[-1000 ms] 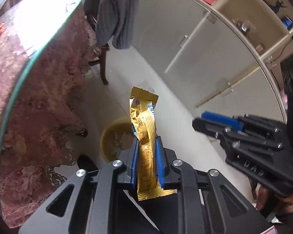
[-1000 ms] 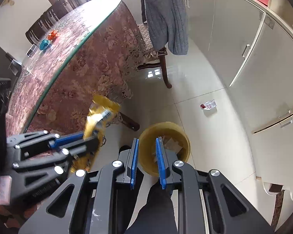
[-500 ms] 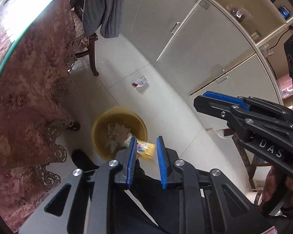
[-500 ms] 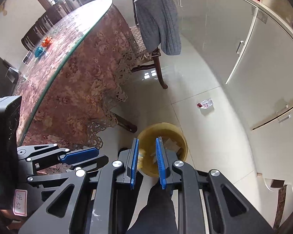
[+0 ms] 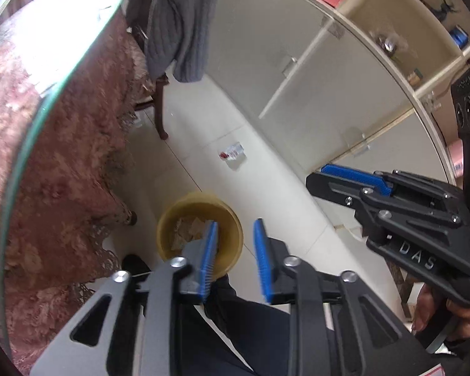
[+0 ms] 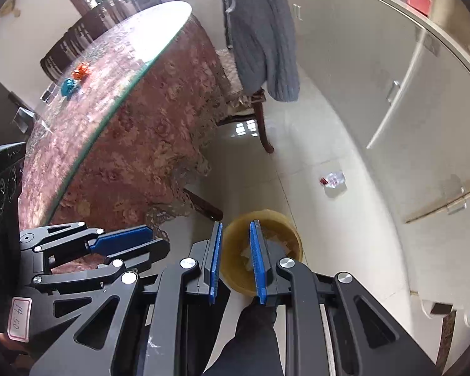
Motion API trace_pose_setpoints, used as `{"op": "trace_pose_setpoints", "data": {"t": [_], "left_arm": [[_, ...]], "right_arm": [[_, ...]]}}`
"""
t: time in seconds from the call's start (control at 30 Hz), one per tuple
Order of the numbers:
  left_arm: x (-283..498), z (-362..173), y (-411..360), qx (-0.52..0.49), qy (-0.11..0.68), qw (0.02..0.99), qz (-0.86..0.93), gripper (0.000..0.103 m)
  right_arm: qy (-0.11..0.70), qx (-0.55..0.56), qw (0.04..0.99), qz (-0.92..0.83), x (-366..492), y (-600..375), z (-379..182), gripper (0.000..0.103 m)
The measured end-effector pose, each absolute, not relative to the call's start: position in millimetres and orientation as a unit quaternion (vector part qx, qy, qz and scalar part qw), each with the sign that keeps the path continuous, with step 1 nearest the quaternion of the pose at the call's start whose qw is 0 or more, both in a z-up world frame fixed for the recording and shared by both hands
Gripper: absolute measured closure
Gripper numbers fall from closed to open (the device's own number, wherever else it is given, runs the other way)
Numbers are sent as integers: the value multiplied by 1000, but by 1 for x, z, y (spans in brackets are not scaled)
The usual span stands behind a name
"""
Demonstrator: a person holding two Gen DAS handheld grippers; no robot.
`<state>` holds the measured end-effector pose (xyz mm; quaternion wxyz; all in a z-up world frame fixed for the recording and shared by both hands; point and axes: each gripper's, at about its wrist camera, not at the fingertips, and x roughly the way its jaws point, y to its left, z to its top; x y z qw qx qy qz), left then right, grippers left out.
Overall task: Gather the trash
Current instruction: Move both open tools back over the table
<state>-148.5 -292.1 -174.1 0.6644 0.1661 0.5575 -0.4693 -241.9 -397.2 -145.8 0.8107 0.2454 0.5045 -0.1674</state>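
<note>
My left gripper [image 5: 236, 221] hangs over the yellow bin [image 5: 200, 196] on the floor. Its jaws are opening and nothing is between the blue pads. Crumpled paper and wrappers lie inside the bin. My right gripper [image 6: 236, 224] also points down at the bin [image 6: 293, 235], its pads a narrow gap apart and empty. Each gripper shows in the other's view: the right gripper [image 5: 354, 176] at the right, the left gripper [image 6: 122, 240] at the lower left. A small clear wrapper with a red patch [image 5: 232, 154] [image 6: 332, 180] lies on the tiles beyond the bin.
A round glass-topped table with a floral cloth [image 6: 134, 131] stands to the left. A chair draped with a grey sweater [image 6: 263, 40] sits behind it. Cream cabinets [image 6: 391, 72] run along the right. A person's dark trouser leg [image 6: 253, 338] is beneath the grippers.
The gold wrapper that my left gripper held has slipped out toward the bin and is gone from between the pads. The left jaws have widened. The right gripper has stayed in place.
</note>
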Motion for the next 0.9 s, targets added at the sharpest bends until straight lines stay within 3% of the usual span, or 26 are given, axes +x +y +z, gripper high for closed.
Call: {"op": "trace_pose_setpoints", "data": {"t": [0.1,0.3,0.47,0.8,0.9], "left_arm": [[-133,-161,-287,152,547,681,-462,64],[-89,-131,-268,121,520,726,-433,47],[-42,-102,-238,87,487,780,-383,18],[54,-68,-170,30,458,839,-292,10],[82,-65,-149,13,457,849,-266,10]], "right_arm": [[497,233,822,-155,-222,-393,-135,83],[472,209,844,-143,-179,-385,-110,68],[443,192,866,-131,-141,-379,-85,53],[405,149,899,-76,-29,-344,-53,29],[400,135,904,-60,6,-331,-47,26]]}}
